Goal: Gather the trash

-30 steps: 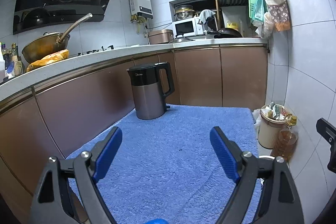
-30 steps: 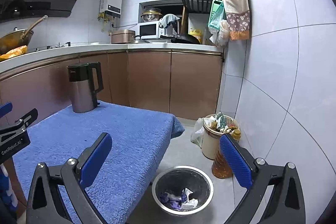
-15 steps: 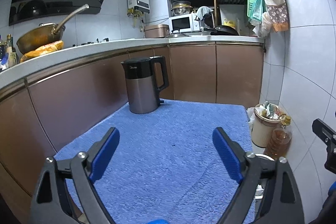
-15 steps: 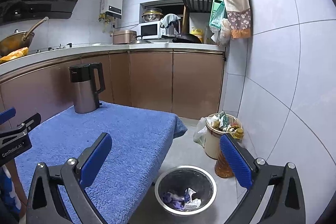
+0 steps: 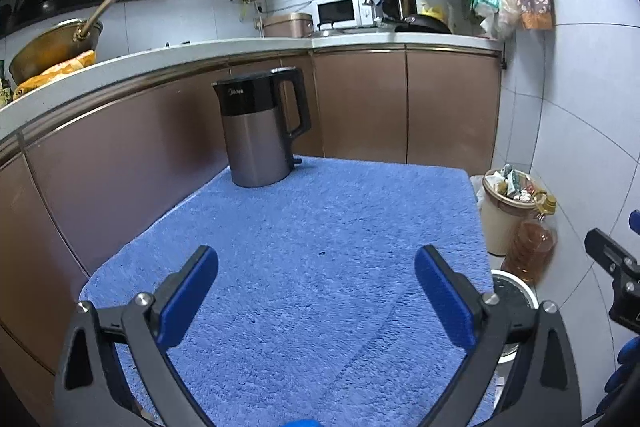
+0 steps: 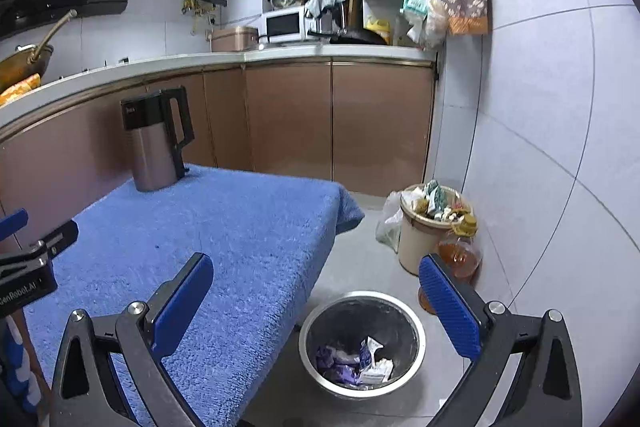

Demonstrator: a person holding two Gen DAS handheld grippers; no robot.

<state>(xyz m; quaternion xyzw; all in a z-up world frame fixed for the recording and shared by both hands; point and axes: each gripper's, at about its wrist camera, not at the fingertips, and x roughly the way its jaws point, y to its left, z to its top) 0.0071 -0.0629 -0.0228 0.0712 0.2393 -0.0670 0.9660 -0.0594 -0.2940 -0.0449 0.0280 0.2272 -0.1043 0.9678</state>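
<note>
Left wrist: left gripper (image 5: pixel 316 281) above the towel (image 5: pixel 320 227), jaws just widened to full, nothing between; kettle (image 5: pixel 260 135) at towel's far end. Right wrist: right gripper (image 6: pixel 316 291) spread wide, empty, over towel's edge; trash (image 6: pixel 354 363) in the bin (image 6: pixel 400 311) beside the towel.

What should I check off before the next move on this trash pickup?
1. Left gripper jaws empty: ok; they have just been opening, with nothing between them.
2. Right gripper jaws empty: ok, open above the floor bin.
3. Metal bin in reach and taking trash: ok, wrappers lie inside.
4. Trash left on the blue towel: cannot tell; only a tiny dark speck shows.
5. Kettle upright, away from both grippers: ok.
6. Beige bin by the wall has room: not ok, heaped full.
</note>
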